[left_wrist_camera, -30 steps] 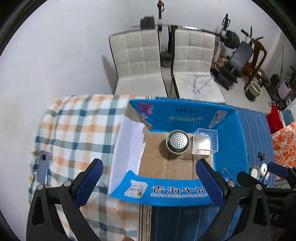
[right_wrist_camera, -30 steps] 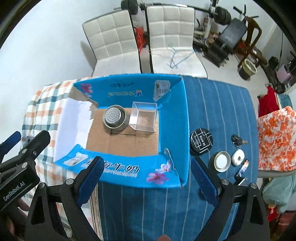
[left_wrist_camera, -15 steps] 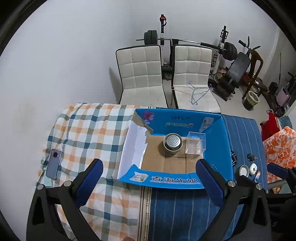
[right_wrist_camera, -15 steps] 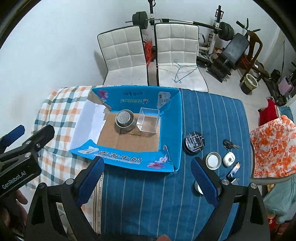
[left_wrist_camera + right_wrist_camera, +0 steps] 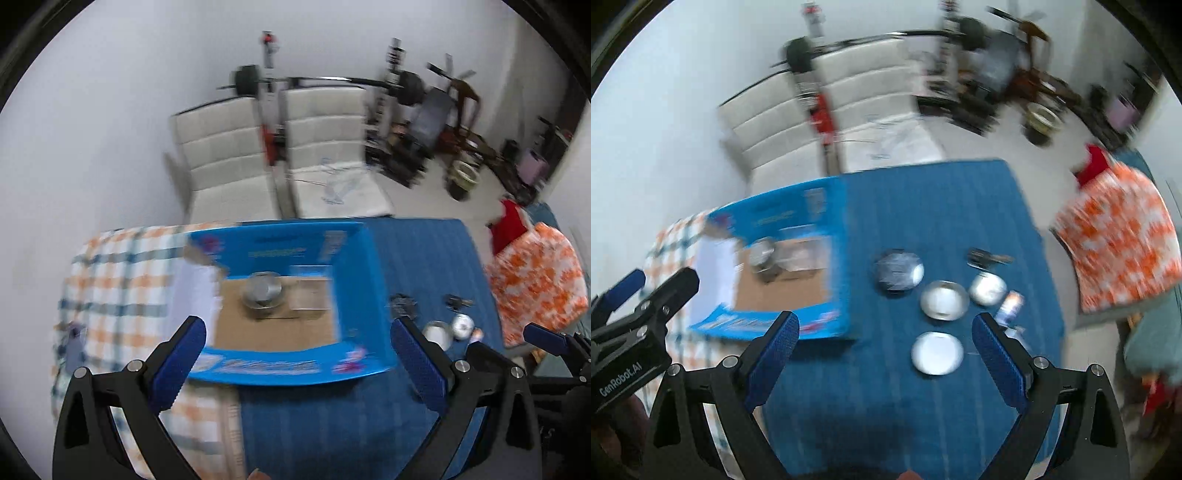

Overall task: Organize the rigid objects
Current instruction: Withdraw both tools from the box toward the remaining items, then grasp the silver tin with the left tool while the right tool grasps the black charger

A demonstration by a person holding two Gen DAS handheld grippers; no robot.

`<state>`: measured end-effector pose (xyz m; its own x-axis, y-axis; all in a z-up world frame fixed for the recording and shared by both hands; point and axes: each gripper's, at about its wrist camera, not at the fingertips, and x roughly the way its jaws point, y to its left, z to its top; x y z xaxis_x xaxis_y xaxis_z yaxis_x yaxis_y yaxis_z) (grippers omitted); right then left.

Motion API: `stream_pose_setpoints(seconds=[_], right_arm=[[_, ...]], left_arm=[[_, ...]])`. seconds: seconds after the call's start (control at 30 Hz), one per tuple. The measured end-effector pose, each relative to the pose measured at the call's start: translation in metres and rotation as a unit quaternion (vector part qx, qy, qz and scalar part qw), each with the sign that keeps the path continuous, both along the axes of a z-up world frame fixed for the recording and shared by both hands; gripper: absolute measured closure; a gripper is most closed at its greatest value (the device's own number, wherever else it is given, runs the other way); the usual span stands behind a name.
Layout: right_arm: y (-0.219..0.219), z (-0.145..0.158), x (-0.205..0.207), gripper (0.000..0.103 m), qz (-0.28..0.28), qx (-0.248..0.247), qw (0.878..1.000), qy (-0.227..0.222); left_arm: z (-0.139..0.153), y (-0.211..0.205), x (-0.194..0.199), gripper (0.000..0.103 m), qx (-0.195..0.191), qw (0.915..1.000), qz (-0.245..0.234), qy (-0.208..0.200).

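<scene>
A blue cardboard box [image 5: 354, 273] lies open on the table and holds a metal strainer cup [image 5: 263, 293] and a clear plastic box [image 5: 309, 293]; the blue box also shows in the right wrist view [image 5: 834, 266]. My left gripper [image 5: 297, 360] is open and empty above the box's near wall. My right gripper [image 5: 884, 356] is open and empty above the blue cloth. In front of it lie a black round tin [image 5: 898, 272], two silver lids [image 5: 945, 300] [image 5: 937, 353], a white round object [image 5: 989, 289], keys [image 5: 986, 256] and a small lighter-like item [image 5: 1010, 305]. Both views are motion-blurred.
The table wears a checked cloth [image 5: 122, 269] on the left and a blue striped cloth [image 5: 945, 206] on the right. A phone [image 5: 72, 345] lies at the left edge. Two white chairs [image 5: 273, 155] stand behind the table. An orange-patterned cloth [image 5: 1123, 243] hangs to the right.
Both grippers swung to the right. The right wrist view now centres on the small items beside the box. Both stayed open and empty.
</scene>
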<state>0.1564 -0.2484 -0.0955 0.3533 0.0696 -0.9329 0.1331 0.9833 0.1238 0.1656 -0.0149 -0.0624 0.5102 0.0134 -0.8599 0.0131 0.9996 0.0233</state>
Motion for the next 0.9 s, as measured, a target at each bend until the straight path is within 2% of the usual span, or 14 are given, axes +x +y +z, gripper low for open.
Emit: stream_pose_setpoints(seconds=[0.07,0.2,0.27,0.37,0.43,0.57,0.73,0.8,0.87,0.9], right_arm=[[-0.037,-0.017,0.003,0.006,-0.04,-0.013,0.999,0.013],[-0.113,-0.073,0.009,0.006,-0.109,0.0,0.992,0.064],[-0.143,-0.107,0.009,0.006,-0.131,0.024,0.987,0.09],[-0.169,-0.143,0.004,0.006,-0.149,0.03,0.981,0.12],[-0.178,-0.169,-0.003,0.006,-0.16,0.035,0.976,0.142],[-0.188,-0.218,-0.015,0.007,-0.197,0.078,0.959,0.185],[-0.188,-0.261,-0.021,0.01,-0.241,0.127,0.939,0.212],[-0.186,-0.272,-0.02,0.018,-0.251,0.132,0.933,0.22],[-0.183,-0.283,-0.02,0.034,-0.253,0.134,0.93,0.23],[-0.181,-0.289,-0.02,0.036,-0.254,0.137,0.928,0.234]], left_arm=[[-0.011,-0.033,0.012,0.0,-0.016,0.9993,-0.032,0.006],[-0.052,-0.096,0.039,0.0,-0.028,0.9957,-0.077,0.042],[-0.087,-0.127,0.053,0.0,-0.029,0.9915,-0.094,0.085],[-0.134,-0.16,0.065,0.0,-0.034,0.9838,-0.108,0.138],[-0.158,-0.179,0.067,0.001,-0.032,0.9791,-0.121,0.161],[-0.2,-0.209,0.074,0.001,-0.002,0.9714,-0.14,0.191],[-0.233,-0.228,0.085,0.001,0.034,0.9636,-0.153,0.217],[-0.244,-0.233,0.087,0.001,0.046,0.9598,-0.16,0.226],[-0.251,-0.237,0.087,0.001,0.057,0.956,-0.166,0.235],[-0.255,-0.237,0.087,0.001,0.06,0.9549,-0.168,0.237]])
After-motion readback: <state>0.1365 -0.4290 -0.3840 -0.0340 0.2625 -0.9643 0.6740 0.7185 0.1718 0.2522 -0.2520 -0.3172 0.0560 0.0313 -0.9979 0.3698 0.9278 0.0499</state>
